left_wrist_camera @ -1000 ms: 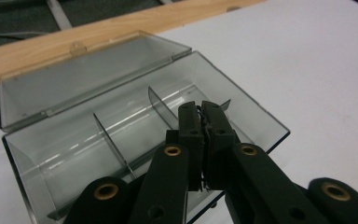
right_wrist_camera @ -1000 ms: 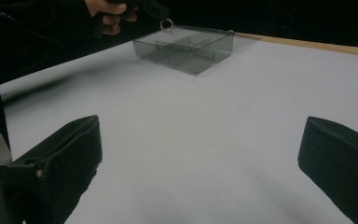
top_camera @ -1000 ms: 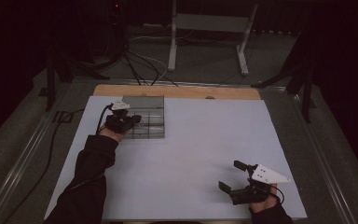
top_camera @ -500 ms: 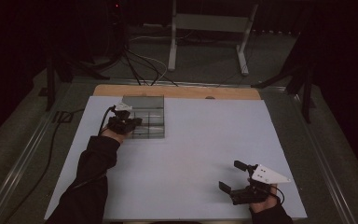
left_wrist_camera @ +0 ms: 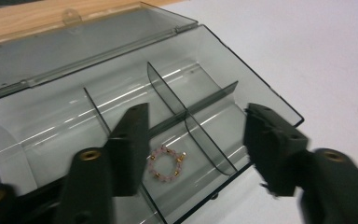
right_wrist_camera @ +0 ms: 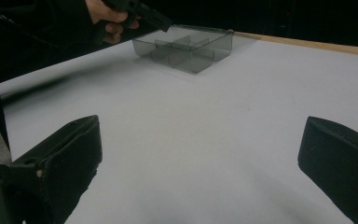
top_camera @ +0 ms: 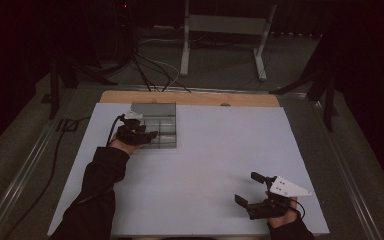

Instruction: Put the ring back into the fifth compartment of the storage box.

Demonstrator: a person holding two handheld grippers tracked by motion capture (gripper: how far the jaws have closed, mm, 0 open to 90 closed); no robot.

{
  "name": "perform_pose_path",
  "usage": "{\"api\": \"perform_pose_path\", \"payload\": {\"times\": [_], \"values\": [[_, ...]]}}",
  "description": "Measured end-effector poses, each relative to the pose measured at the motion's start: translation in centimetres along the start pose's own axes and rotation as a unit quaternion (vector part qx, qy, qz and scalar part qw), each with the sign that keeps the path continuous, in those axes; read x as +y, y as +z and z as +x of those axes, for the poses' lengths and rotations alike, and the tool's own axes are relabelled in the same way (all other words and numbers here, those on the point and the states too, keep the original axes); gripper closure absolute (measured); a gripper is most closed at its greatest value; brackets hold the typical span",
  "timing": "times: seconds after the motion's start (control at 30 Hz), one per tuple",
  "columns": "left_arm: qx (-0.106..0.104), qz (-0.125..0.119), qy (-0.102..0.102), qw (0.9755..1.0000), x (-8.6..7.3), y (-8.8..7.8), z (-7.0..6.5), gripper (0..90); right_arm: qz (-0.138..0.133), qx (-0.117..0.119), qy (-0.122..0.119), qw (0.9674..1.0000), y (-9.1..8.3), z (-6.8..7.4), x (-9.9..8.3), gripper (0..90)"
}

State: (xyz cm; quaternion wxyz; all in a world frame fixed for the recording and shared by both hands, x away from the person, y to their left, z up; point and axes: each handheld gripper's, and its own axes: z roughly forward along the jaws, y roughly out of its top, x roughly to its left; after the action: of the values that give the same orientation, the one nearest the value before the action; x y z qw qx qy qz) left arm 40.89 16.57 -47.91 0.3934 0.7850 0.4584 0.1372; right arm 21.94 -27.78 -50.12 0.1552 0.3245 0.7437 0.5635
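Observation:
A clear smoky plastic box (top_camera: 166, 111) with dividers stands open at the far left of the white table, its lid (left_wrist_camera: 98, 44) laid back. A small pink and gold bead ring (left_wrist_camera: 167, 163) lies loose on the floor of a near compartment. My left gripper (top_camera: 147, 135) hovers over the box's near edge. Its jaws have just been opening, and in the left gripper view they stand apart (left_wrist_camera: 196, 112) with nothing pressed between them, the ring below. My right gripper (top_camera: 247, 187) rests open near the table's front right, empty (right_wrist_camera: 203, 135).
A wooden strip (top_camera: 190, 98) runs along the table's far edge behind the box. Cables (top_camera: 55, 150) trail over the left rail. A metal stand (top_camera: 220, 35) is on the floor beyond. The person's left hand and sleeve (right_wrist_camera: 51, 23) show beside the box (right_wrist_camera: 186, 46).
The left gripper's jaws seem slightly wider apart over the box than before. Neither hand has shifted.

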Motion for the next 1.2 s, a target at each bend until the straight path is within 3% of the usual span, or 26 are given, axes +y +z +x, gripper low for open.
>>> {"api": "perform_pose_path", "payload": {"times": [0.2, 0.37, 0.43, 0.53, 0.67, 0.77, 1.1, 1.2], "values": [[-0.004, -0.002, 0.001, 1.0000, 0.0, -0.6, -0.4, 23.3, 0.001, 0.000, -0.001, 1.0000, 0.0, 0.0, 0.0, 0.0], [-0.017, -0.013, -0.014, 0.9997, 0.2, -1.2, -0.6, 15.1, 0.002, 0.001, 0.000, 1.0000, 0.1, 0.0, 0.0, 0.0], [-0.039, -0.008, 0.002, 0.9992, 0.2, -1.3, -0.9, 8.5, 0.002, 0.000, -0.001, 1.0000, 0.1, 0.0, 0.0, 0.0], [-0.028, -0.006, 0.029, 0.9992, 0.1, -1.4, -1.3, 1.5, 0.001, -0.001, 0.000, 1.0000, 0.0, 0.0, 0.0, 0.0], [-0.027, -0.021, 0.035, 0.9988, 0.1, -2.3, -1.7, 0.8, 0.001, -0.002, 0.000, 1.0000, -0.1, 0.1, 0.0, 0.0], [-0.020, -0.023, 0.054, 0.9981, -0.1, -3.0, -2.0, 0.8, 0.002, -0.001, 0.000, 1.0000, 0.1, 0.1, 0.0, 0.0], [-0.060, -0.048, 0.050, 0.9958, -1.5, -5.3, -2.4, 0.8, 0.002, -0.001, 0.000, 1.0000, 0.0, 0.1, 0.0, 0.0], [-0.060, -0.051, 0.050, 0.9957, -2.2, -5.7, -2.5, 0.8, 0.001, 0.000, 0.001, 1.0000, 0.0, 0.1, 0.0, 0.0]]}}
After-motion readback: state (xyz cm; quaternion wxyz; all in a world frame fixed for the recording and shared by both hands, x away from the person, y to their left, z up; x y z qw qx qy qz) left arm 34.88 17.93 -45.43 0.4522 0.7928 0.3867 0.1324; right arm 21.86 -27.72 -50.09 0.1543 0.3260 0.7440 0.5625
